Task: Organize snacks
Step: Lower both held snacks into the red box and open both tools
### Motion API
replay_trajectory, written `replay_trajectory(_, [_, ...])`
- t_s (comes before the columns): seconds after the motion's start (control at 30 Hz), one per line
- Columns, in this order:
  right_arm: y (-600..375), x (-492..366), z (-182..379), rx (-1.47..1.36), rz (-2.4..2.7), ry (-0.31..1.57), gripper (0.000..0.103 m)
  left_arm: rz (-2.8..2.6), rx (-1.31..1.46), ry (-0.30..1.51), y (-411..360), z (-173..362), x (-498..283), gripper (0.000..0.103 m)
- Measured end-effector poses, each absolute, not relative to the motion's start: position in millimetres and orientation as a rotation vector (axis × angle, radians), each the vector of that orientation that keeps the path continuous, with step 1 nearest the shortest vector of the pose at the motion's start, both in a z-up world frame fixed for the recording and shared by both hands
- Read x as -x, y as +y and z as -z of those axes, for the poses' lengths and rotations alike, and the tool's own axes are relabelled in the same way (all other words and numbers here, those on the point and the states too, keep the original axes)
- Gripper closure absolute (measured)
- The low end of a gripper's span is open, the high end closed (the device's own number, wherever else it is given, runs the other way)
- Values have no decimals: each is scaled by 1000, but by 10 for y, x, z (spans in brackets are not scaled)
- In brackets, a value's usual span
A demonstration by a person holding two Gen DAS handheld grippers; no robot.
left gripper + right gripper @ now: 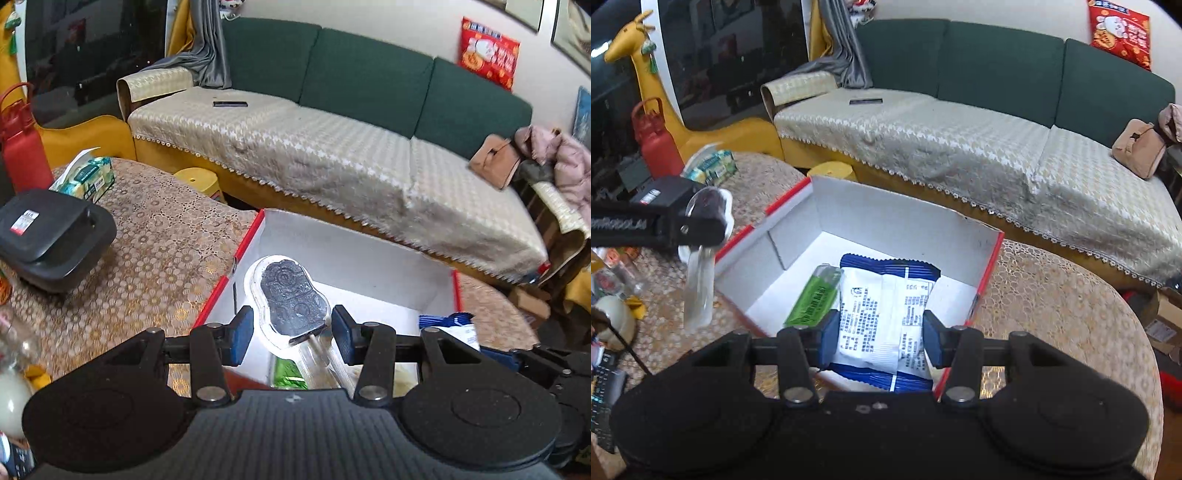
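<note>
Left claw parted around a clear-wrapped dark lolly above the box — apparently dropping it in; right claw spread wide, empty, over the blue-white packet.

Green-backed sofa w/ beige bag, red bottle, tissue pack, black case.

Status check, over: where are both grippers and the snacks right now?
Left gripper open, lollipop between its fingers above box. Right gripper open over blue-white packet. Green snack boxed. Nothing blocking.
</note>
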State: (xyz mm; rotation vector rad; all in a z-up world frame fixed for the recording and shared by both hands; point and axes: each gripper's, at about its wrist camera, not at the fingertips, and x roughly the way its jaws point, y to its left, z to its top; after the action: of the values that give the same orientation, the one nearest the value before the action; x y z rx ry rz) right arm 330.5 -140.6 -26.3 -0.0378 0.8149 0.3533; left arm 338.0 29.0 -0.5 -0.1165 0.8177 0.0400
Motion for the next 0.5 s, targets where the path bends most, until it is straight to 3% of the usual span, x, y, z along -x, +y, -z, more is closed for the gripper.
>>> replay_trajectory(0.5, [-1137,-3641,782,102,-352,936,57,-65,-10,944,72,699,-3854,58])
